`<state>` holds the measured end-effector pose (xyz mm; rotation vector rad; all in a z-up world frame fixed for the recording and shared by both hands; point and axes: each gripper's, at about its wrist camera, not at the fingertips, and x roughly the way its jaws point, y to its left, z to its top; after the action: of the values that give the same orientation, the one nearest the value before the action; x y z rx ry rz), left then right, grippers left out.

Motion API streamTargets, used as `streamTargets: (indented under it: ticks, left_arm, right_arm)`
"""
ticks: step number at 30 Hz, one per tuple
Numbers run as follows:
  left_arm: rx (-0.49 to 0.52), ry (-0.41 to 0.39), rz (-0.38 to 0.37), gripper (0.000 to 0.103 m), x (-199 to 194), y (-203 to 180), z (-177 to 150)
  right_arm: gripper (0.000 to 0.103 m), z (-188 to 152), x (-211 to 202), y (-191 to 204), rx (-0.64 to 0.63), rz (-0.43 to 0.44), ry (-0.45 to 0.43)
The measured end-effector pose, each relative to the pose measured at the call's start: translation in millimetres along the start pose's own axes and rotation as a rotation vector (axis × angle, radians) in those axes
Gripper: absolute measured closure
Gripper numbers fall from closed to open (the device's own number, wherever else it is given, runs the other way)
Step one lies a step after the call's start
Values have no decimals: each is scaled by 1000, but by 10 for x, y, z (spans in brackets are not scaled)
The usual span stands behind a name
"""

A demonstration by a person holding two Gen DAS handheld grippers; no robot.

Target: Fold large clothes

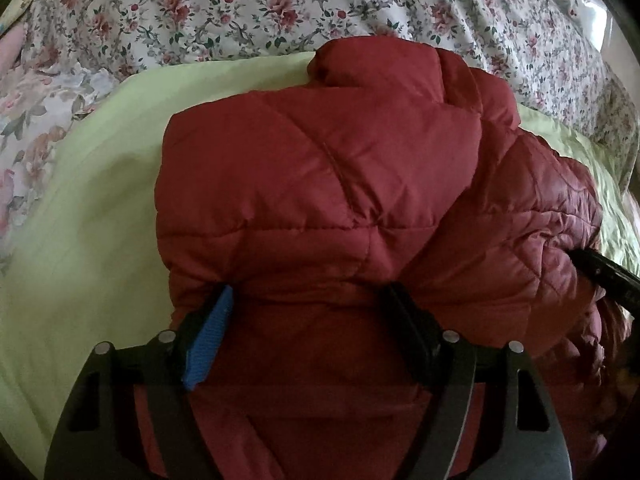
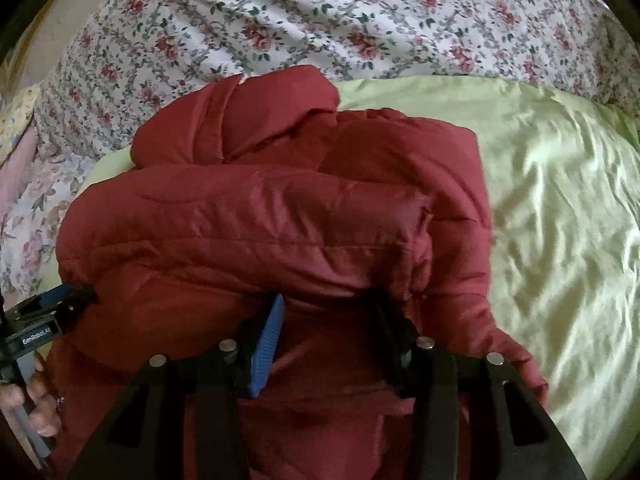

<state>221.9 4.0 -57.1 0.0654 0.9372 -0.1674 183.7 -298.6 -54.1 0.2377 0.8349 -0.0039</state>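
The red quilted jacket [image 1: 320, 184] lies bunched and partly folded on a pale green sheet [image 1: 80, 240], filling the middle of both wrist views. A floral bedcover [image 1: 240, 8] runs across the top of each frame.

In the left wrist view, the left gripper [image 1: 308, 304] sits at lower centre with its jaws spread wide. A thick roll of the jacket's near edge fills the gap between them, and the blue pad [image 1: 208, 340] and the black finger opposite both disappear under the padded fold, so it appears to clasp that bulk. The other tool's dark finger pokes in at the right edge.

In the right wrist view, the right gripper [image 2: 328, 316] stands at lower centre, jaws at a middling width around a fold of the jacket's near edge, fingers pressed into the fabric. The left tool and the hand [image 2: 40, 400] that holds it show at the lower left.
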Motion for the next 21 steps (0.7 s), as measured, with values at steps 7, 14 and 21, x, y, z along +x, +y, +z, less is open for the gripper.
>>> streamTargets:
  ticks: [7,14,21]
  left_arm:
    - [6,0,0,24,20,5,-7]
    - [-8,-10,-13,24,-321,138,-77]
    - [-59,12,-18,24,-657,374,-396]
  right_arm:
    - [59,4,61,-6,7,-12,10]
    - [56,-1,-271,-52,68,42,-8]
    - [55,-233,-797,-128,89,109,-10]
